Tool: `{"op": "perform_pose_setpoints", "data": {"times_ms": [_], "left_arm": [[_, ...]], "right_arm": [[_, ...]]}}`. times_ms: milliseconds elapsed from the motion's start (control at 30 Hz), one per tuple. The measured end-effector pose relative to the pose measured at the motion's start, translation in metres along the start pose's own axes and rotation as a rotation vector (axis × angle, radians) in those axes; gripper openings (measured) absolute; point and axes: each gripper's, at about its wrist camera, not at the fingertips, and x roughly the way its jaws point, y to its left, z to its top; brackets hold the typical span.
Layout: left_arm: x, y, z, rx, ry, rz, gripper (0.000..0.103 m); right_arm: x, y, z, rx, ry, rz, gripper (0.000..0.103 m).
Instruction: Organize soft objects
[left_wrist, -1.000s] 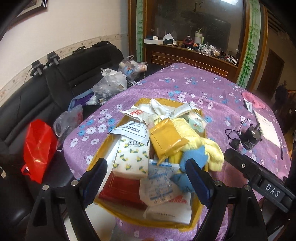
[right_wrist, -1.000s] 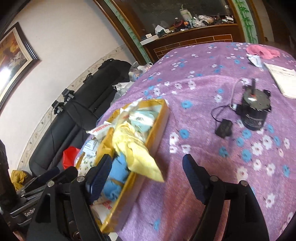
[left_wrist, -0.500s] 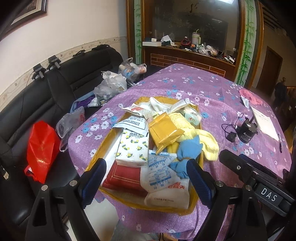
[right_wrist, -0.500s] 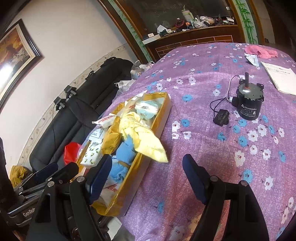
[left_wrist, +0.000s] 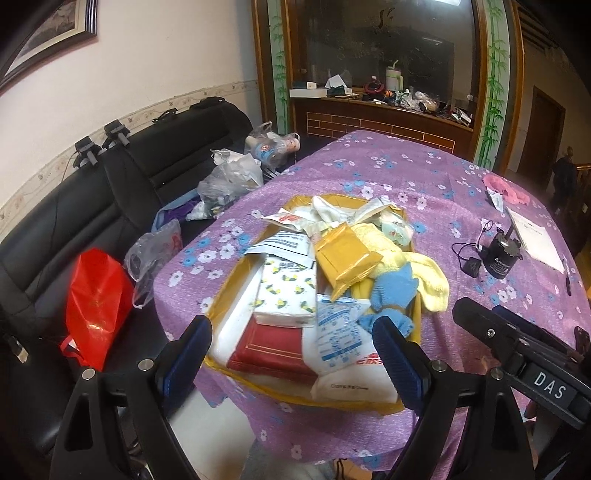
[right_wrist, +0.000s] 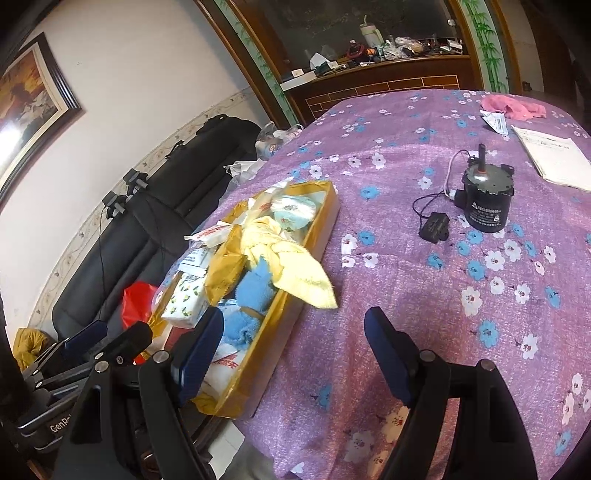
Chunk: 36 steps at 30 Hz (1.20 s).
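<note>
A yellow cardboard box (left_wrist: 332, 400) (right_wrist: 325, 218) sits at the near left edge of the purple flowered table (left_wrist: 406, 177) (right_wrist: 424, 295). It is piled with soft things: a yellow cloth (left_wrist: 430, 275) (right_wrist: 299, 273) draped over its right rim, a blue fuzzy sock (left_wrist: 393, 288) (right_wrist: 253, 288), a tissue pack (left_wrist: 286, 291), a gold pouch (left_wrist: 345, 258) and white packets (left_wrist: 336, 332). My left gripper (left_wrist: 291, 354) is open and empty, above the box's near end. My right gripper (right_wrist: 291, 350) is open and empty, above the table just right of the box.
A black motor (right_wrist: 487, 201) (left_wrist: 502, 256) with cable and plug lies on the table's right. Papers (right_wrist: 554, 158) and a pink cloth (right_wrist: 513, 105) lie at the far right. A black sofa (left_wrist: 74, 214) on the left holds a red bag (left_wrist: 96, 302) and plastic bags (left_wrist: 229, 181).
Both grippers have pulled back and up from the box, so it looks smaller and farther. Both stay open and empty. The things in the box have not moved.
</note>
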Motion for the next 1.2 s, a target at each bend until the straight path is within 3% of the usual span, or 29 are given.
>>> {"op": "perform_pose_setpoints", "data": {"times_ms": [400, 1200], "left_arm": [[0.018, 0.018, -0.001, 0.004, 0.013, 0.039, 0.091], [0.065, 0.041, 0.009, 0.000, 0.045, 0.082, 0.091]], "right_arm": [[0.001, 0.013, 0.008, 0.005, -0.071, 0.013, 0.078], [0.043, 0.048, 0.016, -0.057, -0.060, -0.031, 0.078]]}}
